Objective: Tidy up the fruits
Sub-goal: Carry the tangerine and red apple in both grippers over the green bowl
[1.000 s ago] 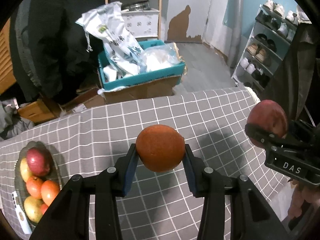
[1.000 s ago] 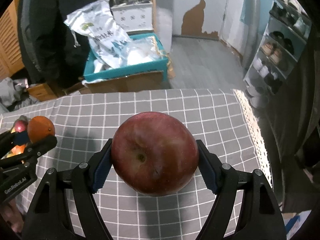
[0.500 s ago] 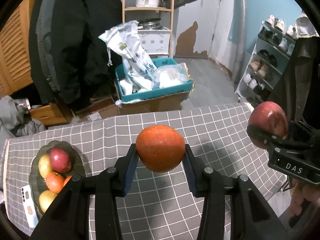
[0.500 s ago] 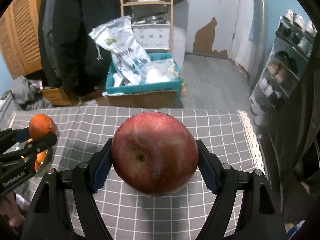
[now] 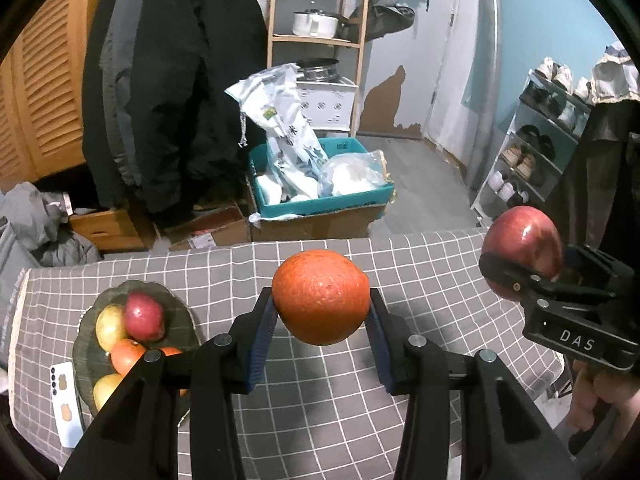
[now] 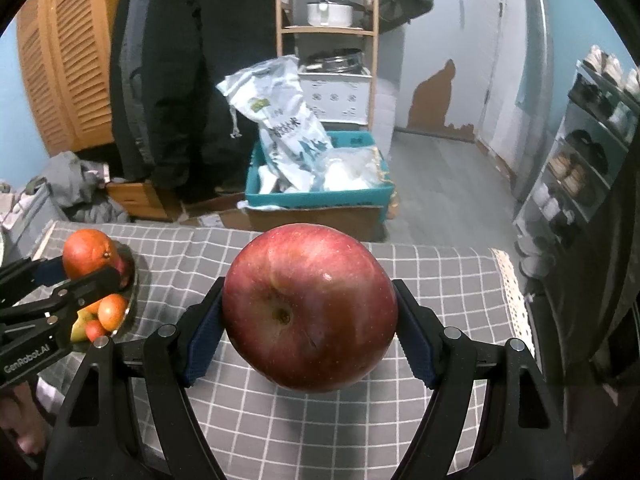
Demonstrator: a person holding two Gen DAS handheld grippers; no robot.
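We see left gripper clamped on orange, held above checked tabletop. Right gripper clamped on red apple, also above tabletop. Fruit bowl sits at tabletop's left, white phone beside it.

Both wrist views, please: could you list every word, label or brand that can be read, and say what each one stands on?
"DAS": white letters on the black body of the right tool, which holds the red apple.
"GenRobot.AI": white letters on the black body of the left tool, which holds the orange.
White sack in the teal crate: dark printed characters and a small yellow-green logo, too blurred to read.
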